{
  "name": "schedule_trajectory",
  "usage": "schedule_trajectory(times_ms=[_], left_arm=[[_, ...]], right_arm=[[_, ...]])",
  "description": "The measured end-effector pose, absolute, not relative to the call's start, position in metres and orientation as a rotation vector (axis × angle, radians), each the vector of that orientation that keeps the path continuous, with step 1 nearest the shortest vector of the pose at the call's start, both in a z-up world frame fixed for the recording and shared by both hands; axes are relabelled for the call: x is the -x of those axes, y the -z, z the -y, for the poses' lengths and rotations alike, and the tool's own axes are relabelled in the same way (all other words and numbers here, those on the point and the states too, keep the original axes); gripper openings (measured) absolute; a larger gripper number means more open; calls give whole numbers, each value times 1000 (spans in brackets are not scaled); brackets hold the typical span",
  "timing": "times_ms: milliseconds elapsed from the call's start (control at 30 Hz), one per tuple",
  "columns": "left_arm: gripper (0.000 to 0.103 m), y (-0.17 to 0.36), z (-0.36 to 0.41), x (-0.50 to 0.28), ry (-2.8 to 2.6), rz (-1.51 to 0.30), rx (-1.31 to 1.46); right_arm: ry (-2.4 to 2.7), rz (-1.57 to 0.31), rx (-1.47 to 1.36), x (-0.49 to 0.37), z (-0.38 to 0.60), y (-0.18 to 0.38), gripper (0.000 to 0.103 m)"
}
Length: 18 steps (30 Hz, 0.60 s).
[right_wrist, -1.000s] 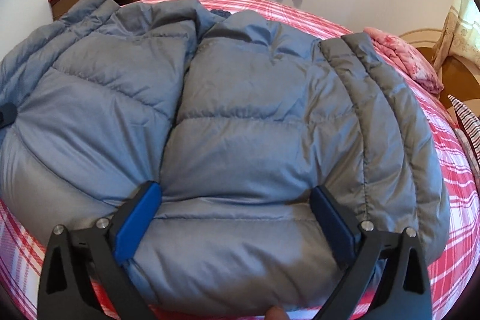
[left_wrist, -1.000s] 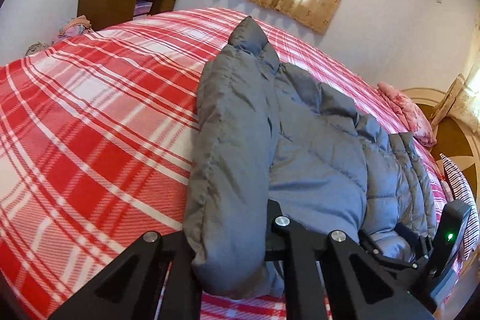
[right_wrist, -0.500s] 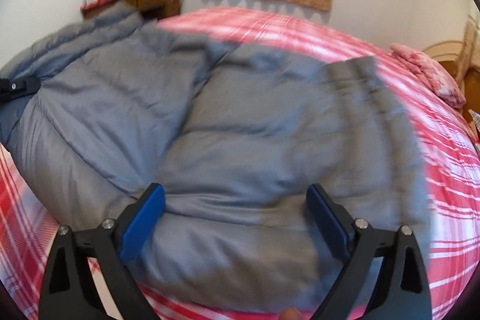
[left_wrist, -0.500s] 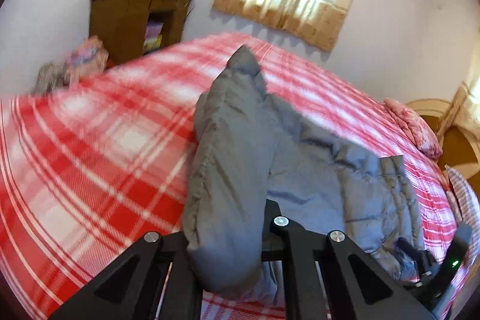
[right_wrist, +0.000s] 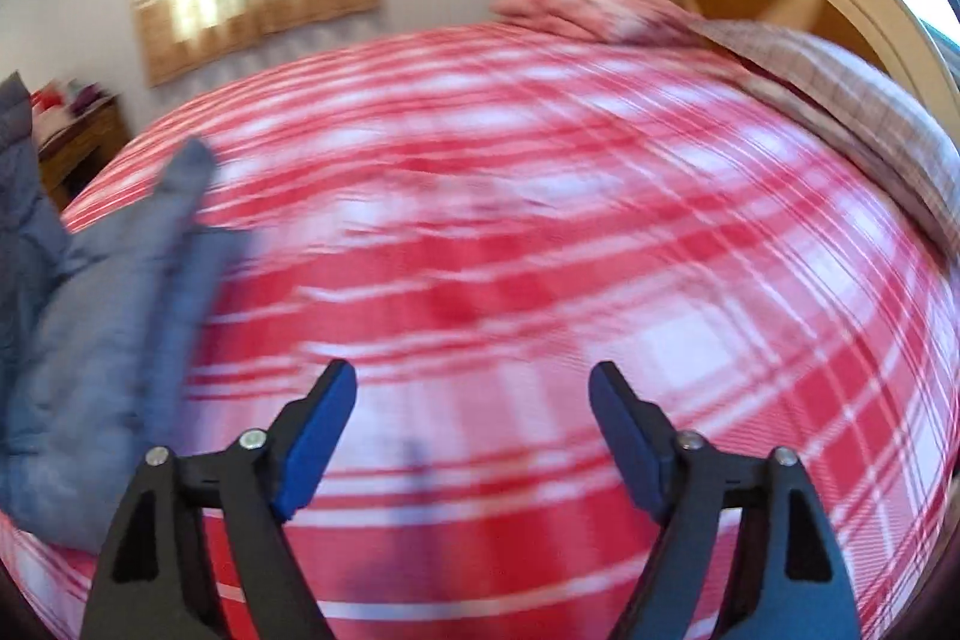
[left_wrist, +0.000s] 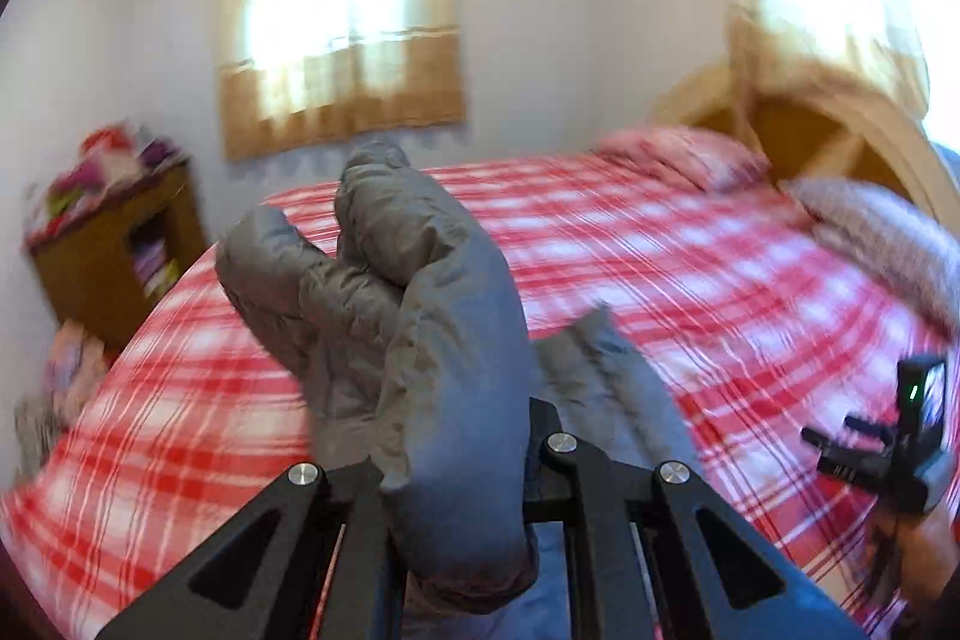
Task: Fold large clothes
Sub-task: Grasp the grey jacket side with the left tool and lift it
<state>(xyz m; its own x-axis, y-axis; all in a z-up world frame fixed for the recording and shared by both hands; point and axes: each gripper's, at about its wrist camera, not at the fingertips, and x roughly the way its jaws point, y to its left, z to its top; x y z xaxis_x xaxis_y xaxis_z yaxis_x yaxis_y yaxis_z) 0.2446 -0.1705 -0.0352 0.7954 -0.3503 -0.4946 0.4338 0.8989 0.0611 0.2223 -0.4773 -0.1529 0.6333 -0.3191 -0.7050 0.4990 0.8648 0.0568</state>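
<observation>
Above the red and white plaid bed, a grey padded jacket hangs bunched and lifted, its thick folds rising in front of the left wrist camera. Left tongs are clamped tight on a fat fold of the jacket, which bulges between the two black arms. More of the same jacket trails down onto the bed just behind the clamp. From the right wrist camera, the jacket appears at the left edge of the bed, partly raised off the cover. Right tongs, with blue pads, stand apart over bare plaid cloth and are closing, with nothing between them; they are well clear of the jacket. At the head of the bed lie a pink pillow and a checked pillow, against a wooden headboard. Beyond the far side of the bed, a curtained window glows in a white wall. Beside the bed stands a brown wooden cabinet with bright clothes heaped on top. Both views are blurred.
</observation>
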Motion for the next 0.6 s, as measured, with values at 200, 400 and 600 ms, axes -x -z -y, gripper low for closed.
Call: schedule_trajectory(times_ms=[200, 400, 600], left_arm=[[8, 106, 281, -233, 526, -563, -488], [19, 146, 328, -206, 505, -496, -746], [80, 91, 325, -155, 555, -313, -691]], right_arm=[[492, -735, -332, -202, 507, 161, 79], [480, -750, -304, -207, 502, 164, 81], [471, -760, -296, -210, 505, 169, 85]])
